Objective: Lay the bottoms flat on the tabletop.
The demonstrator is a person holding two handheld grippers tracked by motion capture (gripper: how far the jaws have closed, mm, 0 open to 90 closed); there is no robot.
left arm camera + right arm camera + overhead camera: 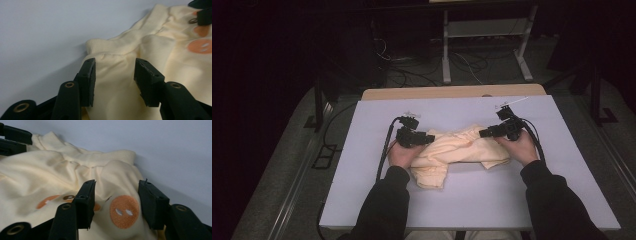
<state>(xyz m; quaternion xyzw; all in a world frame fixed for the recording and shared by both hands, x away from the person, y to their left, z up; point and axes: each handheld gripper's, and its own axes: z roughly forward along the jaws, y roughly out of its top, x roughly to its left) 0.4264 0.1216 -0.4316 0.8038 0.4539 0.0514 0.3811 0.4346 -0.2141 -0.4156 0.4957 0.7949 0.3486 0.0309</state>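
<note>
While both of your grippers sit at opposite ends of the garment (457,150), you are at the grasp stage of what looks like a spreading or folding job, judged from the pose. Left gripper (428,138): jaws apart, cream cloth bulging up between them, ribbed hem (110,46) just beyond the tips; not yet clamped. Right gripper (484,133): jaws likewise apart, straddling a raised fold that carries an orange patch (124,211) with two pale marks; a second ribbed band (110,157) lies just past the tips. Garment lies crumpled between the two grippers on the table (372,200), one cuffed end trailing back toward you near your left hand (401,155). Next move, as I judge it: close each pair of jaws on its fold, and take only the layers you mean to lift, since the cloth is bunched and the layer count cannot be told here. Then draw the two ends apart evenly. Containers: none on the table, so no contents to log. Risk: a shallow bite may slip off the soft knit.
</note>
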